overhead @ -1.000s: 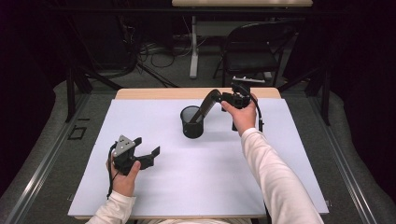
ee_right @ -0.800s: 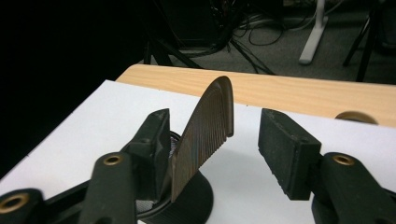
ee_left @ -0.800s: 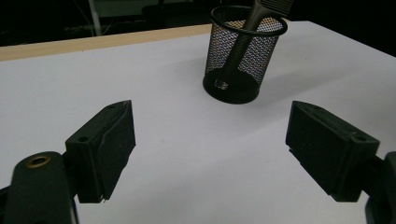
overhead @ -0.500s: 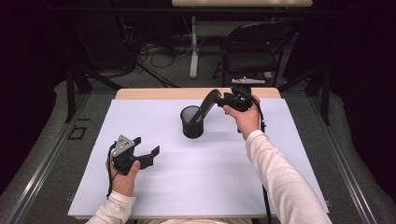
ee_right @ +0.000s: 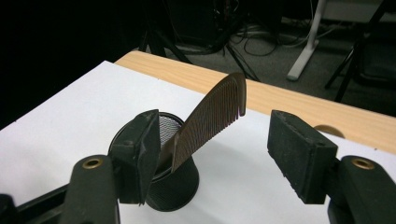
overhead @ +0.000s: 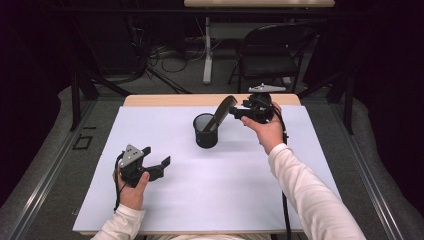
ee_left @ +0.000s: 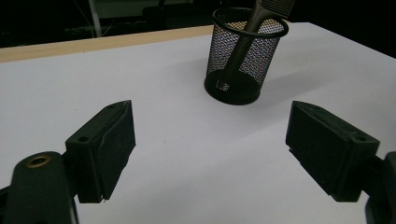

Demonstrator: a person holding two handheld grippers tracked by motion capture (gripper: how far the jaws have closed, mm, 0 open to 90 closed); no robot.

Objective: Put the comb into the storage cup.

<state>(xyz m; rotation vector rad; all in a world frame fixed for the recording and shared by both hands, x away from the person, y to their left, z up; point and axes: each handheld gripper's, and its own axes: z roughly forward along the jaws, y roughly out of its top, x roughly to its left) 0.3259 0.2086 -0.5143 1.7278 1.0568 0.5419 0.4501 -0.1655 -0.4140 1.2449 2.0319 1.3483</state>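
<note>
A black mesh cup point(overhead: 206, 132) stands upright on the white table cover point(overhead: 225, 190), a little beyond the middle. A dark brown comb point(overhead: 223, 110) stands in it, handle down, its toothed end leaning out to the right. My right gripper point(overhead: 235, 113) hovers just right of the comb's top, open. In the right gripper view the comb point(ee_right: 212, 116) rises between the spread jaws without touching either, with the cup point(ee_right: 173, 186) below. My left gripper point(overhead: 156, 157) is open near the table's front left. Its own view has the cup point(ee_left: 240, 74) ahead, well beyond the jaws.
The table's bare wooden strip point(overhead: 165, 100) runs along the far edge. Behind it stand a black folding chair point(overhead: 272, 55) and a white desk leg point(overhead: 207, 50), with cables on the floor. Cables trail from both grippers.
My right hand has drifted slightly toward the near side. The comb still leans in the cup, and the left gripper has not moved.
</note>
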